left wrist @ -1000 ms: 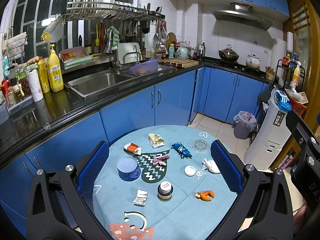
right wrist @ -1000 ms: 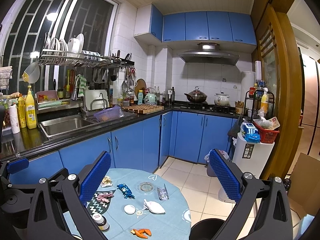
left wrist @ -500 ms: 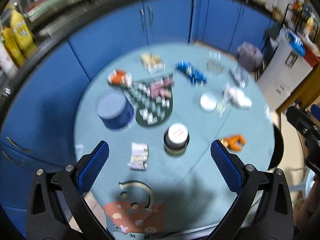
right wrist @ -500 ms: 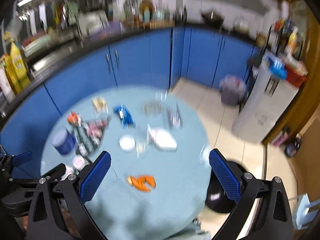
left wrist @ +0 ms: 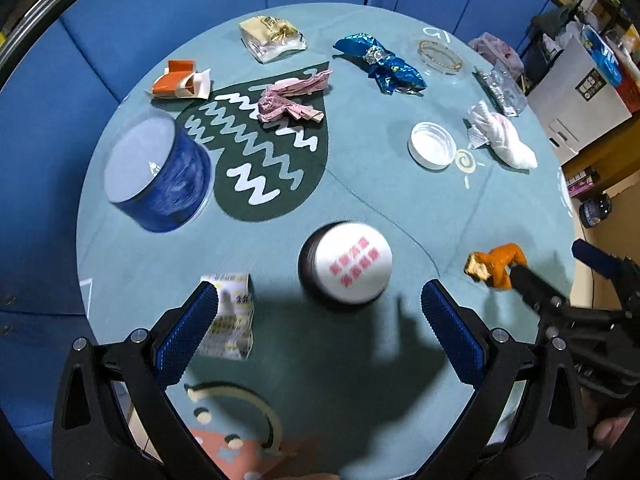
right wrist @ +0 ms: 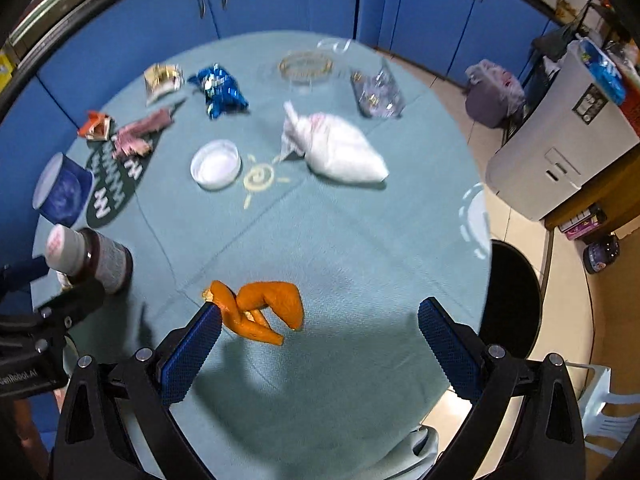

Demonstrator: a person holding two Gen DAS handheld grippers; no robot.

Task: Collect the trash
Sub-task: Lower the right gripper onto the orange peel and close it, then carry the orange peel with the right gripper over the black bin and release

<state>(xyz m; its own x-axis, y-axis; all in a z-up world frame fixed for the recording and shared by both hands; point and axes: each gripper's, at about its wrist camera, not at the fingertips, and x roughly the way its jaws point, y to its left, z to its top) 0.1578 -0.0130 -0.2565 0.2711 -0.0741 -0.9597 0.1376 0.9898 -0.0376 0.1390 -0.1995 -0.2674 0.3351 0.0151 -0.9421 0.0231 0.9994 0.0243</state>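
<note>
Round counter (left wrist: 360,360) with teal cloth, trash scattered over it. Both tongs hang above its near edge, jaws spread wide, nothing held.

Left tongs (left wrist: 320,328): a dark jar with white lid (left wrist: 346,266) stands just ahead, between the 2 fingers' line. A small printed carton (left wrist: 232,320) lies against the left finger's tip. Blue tub (left wrist: 158,174) further off to the left.

Right tongs (right wrist: 320,332): orange peel (right wrist: 260,308) lies just ahead, nearer the left finger, its end touching or overlapping that tip; cannot tell which. The right finger is well apart from it.

Farther across the counter: white wad of tissue (right wrist: 340,152), white lid (right wrist: 216,164), blue foil wrapper (left wrist: 380,64), pink crumpled wrapper (left wrist: 288,98), orange-and-white box (left wrist: 180,82), pale snack packet (left wrist: 272,36), clear plastic piece (right wrist: 378,90).

Off the counter's far right stands a bagged bin (right wrist: 494,94) on the floor.
</note>
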